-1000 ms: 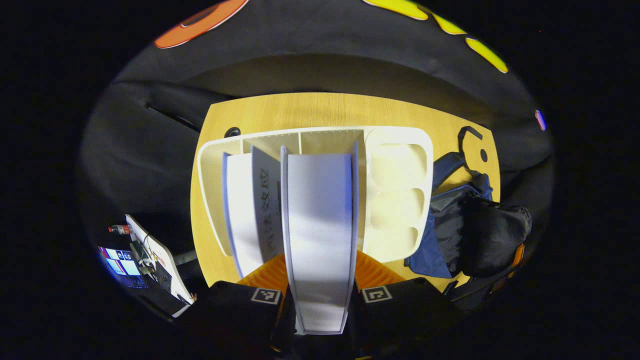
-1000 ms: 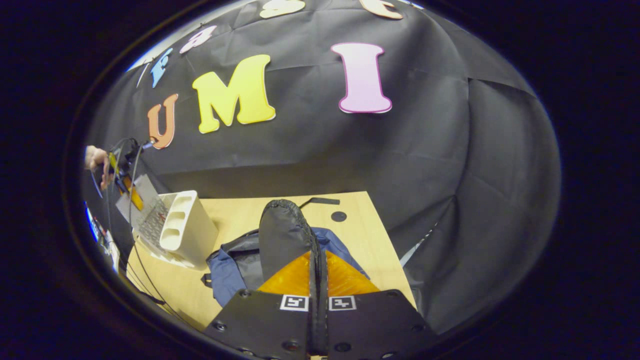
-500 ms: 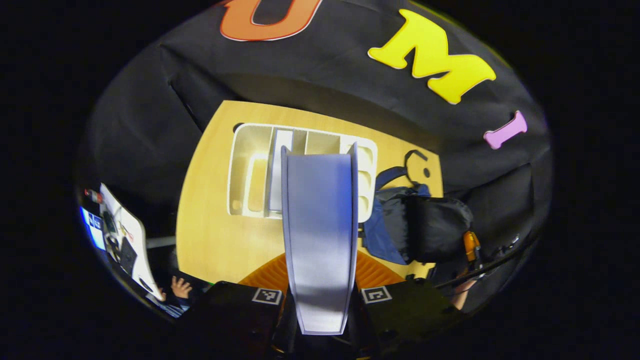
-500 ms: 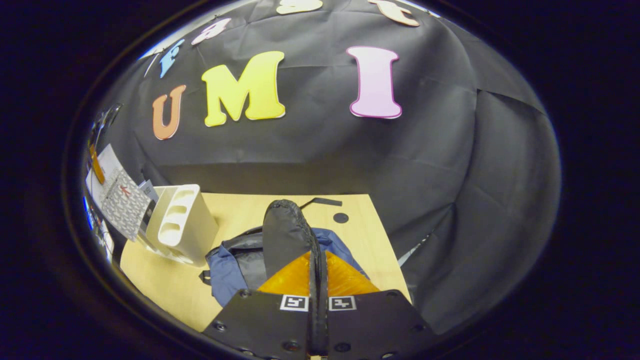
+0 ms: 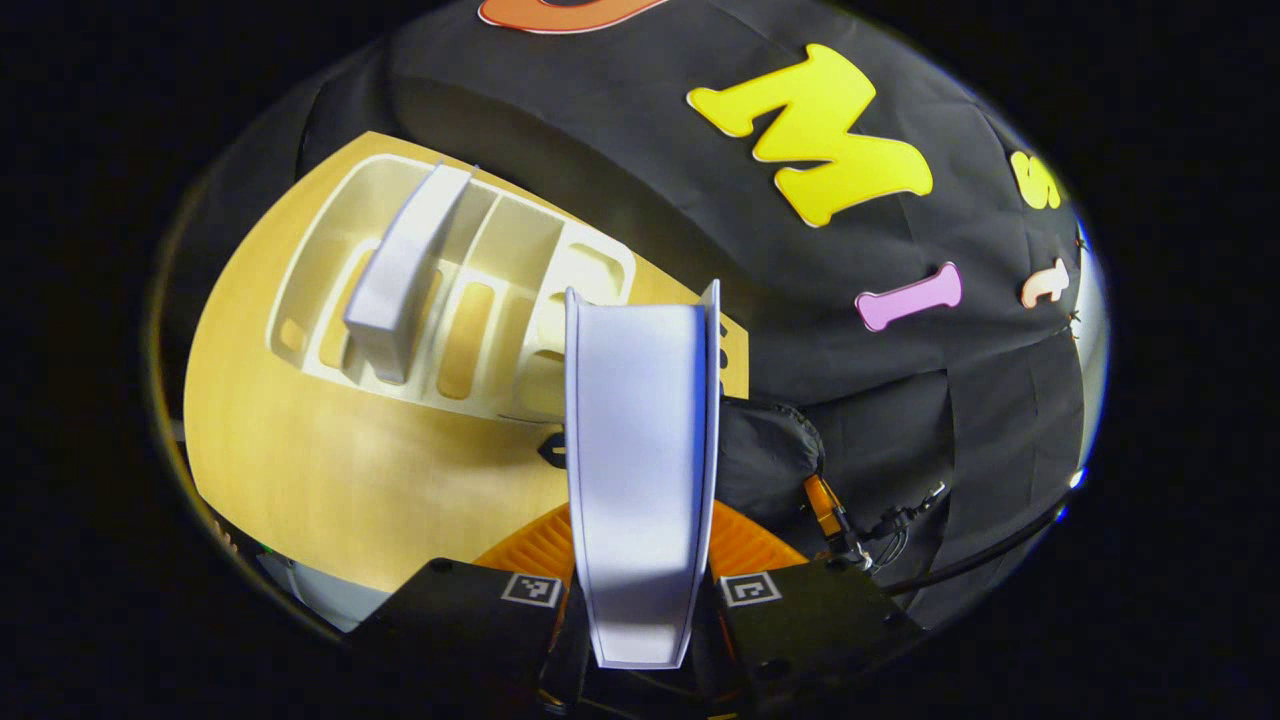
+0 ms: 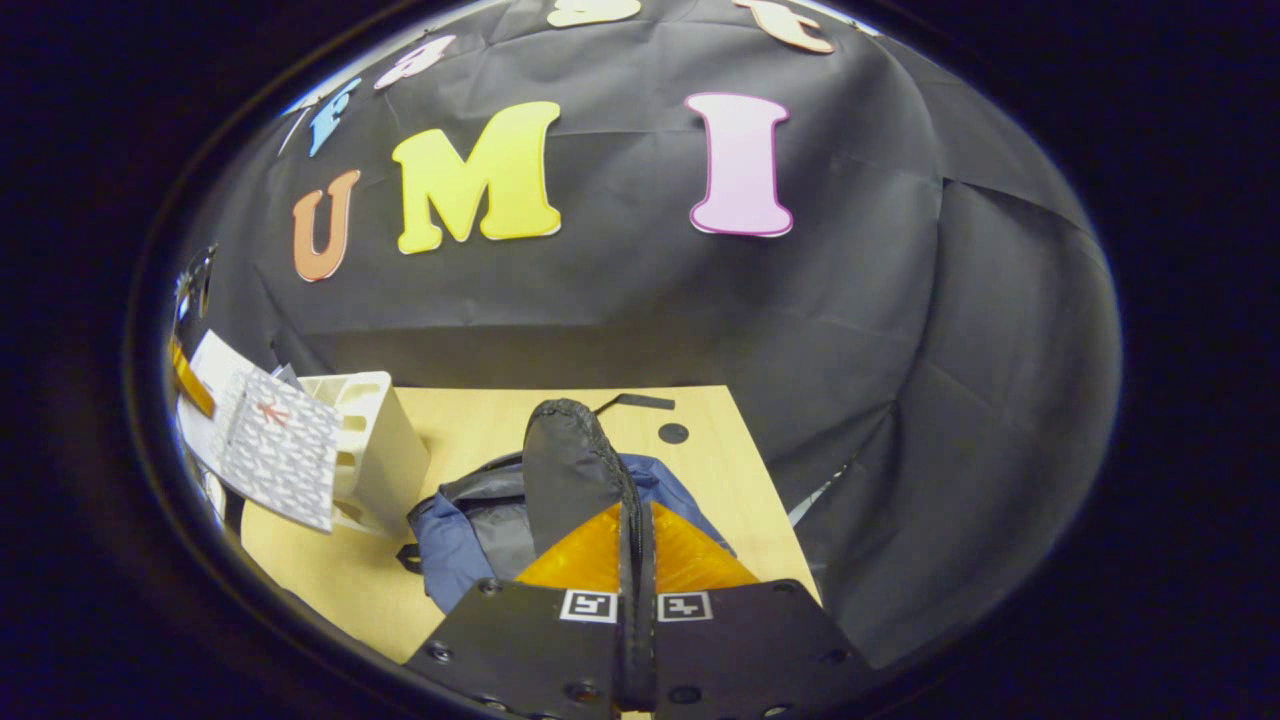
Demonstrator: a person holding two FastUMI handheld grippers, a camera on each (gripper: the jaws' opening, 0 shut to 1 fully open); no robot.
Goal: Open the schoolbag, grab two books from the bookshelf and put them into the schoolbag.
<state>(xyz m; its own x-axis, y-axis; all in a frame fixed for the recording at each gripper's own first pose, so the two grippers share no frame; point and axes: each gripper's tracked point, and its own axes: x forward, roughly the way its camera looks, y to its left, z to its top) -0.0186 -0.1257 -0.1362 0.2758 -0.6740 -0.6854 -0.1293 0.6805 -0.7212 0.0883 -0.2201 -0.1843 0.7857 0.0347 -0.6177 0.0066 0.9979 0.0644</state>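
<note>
Pale, smooth paper edges fill the middle of your left gripper view: the book (image 5: 640, 470) sits clamped between both fingers of your left gripper (image 5: 640, 600), page block toward the camera, its long axis running from 6 o'clock up to 12 o'clock. The 2 thin covers flare outward at the far end. At 10 o'clock from it the white plastic bookshelf (image 5: 330, 260) stands on the light wooden table (image 5: 330, 470), its rounded slots open, with 1 grey-white second book (image 5: 405, 270) leaning in a slot. At 3 o'clock, just beside your held book, lies the dark fabric of the schoolbag (image 5: 765, 455).

In your right gripper view, your right gripper (image 6: 635, 600) is pinched tight on a black, finely woven flap (image 6: 570, 470) of the schoolbag (image 6: 450, 540), both fingers pressing it, the zip-edged flap standing upright toward 12 o'clock. The blue and grey bag body slumps on the table (image 6: 480, 425) below it. At 9 o'clock the held book (image 6: 275, 455) shows a patterned grey cover, tilted, in front of the bookshelf (image 6: 385, 450).
</note>
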